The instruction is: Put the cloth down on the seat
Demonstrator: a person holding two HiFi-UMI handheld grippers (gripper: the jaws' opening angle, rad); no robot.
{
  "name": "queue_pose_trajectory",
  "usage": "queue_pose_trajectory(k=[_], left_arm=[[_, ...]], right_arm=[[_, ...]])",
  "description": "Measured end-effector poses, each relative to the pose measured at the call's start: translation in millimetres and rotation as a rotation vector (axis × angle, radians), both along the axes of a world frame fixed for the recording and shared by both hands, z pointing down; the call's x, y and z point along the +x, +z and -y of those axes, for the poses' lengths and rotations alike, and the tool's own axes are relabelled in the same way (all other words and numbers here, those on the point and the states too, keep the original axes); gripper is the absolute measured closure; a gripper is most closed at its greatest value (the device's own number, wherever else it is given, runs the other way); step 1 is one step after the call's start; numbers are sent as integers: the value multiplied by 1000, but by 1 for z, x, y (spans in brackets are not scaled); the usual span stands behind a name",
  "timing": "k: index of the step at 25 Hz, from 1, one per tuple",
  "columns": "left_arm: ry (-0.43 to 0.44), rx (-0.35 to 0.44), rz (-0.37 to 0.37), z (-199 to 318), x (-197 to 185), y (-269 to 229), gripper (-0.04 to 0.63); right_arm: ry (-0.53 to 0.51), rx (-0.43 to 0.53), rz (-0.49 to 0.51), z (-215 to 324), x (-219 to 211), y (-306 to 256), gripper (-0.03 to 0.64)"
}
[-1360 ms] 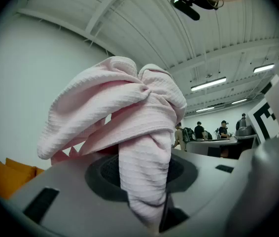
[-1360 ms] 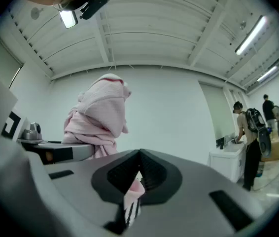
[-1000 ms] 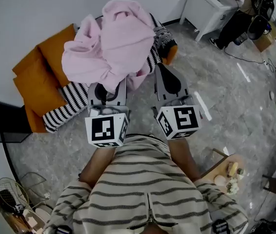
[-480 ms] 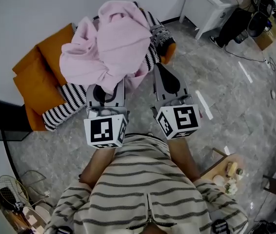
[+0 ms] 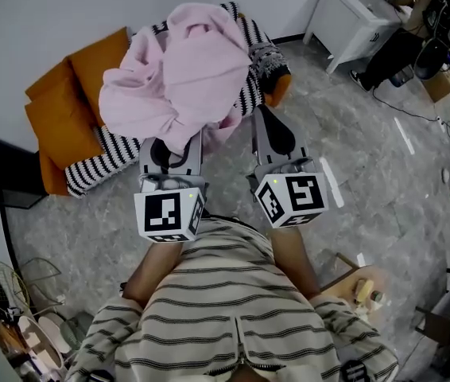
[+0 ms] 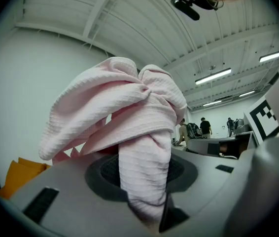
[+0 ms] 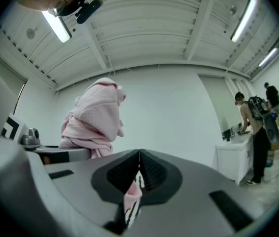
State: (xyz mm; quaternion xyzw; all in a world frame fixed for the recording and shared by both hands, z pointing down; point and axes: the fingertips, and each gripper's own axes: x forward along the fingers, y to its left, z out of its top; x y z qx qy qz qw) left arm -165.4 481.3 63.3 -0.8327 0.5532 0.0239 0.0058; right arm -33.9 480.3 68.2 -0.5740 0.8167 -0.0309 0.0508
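Note:
A bunched pink cloth [image 5: 181,70] hangs over the orange seat [image 5: 66,106], which has a black-and-white striped throw [image 5: 118,153] on it. My left gripper [image 5: 173,146] is shut on a thick fold of the cloth [image 6: 144,147], which stands up between its jaws [image 6: 147,174] and hides what lies beyond. My right gripper [image 5: 273,130] sits just right of the cloth, shut, with its tips meeting and nothing gripped [image 7: 139,157]. In the right gripper view the pink cloth [image 7: 97,120] rises at the left.
A white desk [image 5: 352,22] stands at the back right with a person [image 5: 404,38] beside it. A wooden stool [image 5: 360,289] with small items is at the lower right. A wire rack [image 5: 6,289] sits at the lower left. Grey marble floor [image 5: 368,150] lies to the right.
The head view has shifted slightly. The cloth stays bunched in the left gripper over the seat, and both grippers keep their places.

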Motion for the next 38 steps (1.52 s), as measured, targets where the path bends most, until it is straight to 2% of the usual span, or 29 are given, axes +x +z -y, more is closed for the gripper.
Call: queue_pose_trajectory(k=[8, 13, 20, 26, 32, 38], left_arm=[[-19, -25, 4, 6, -4, 8, 442], [-7, -49, -1, 46, 16, 15, 442], [-3, -49, -25, 68, 18, 23, 442], [-3, -94, -35, 161, 28, 37, 442], [-22, -100, -35, 213, 21, 30, 442], [-3, -118, -52, 283, 12, 34, 442]], right_arm=[[-14, -16, 35, 3, -1, 1, 604], [-4, -38, 17, 44, 15, 8, 604], [12, -43, 5, 64, 23, 14, 604], [23, -74, -7, 155, 34, 22, 604], [21, -75, -5, 208, 32, 14, 604], [58, -87, -20, 275, 28, 17, 604]])
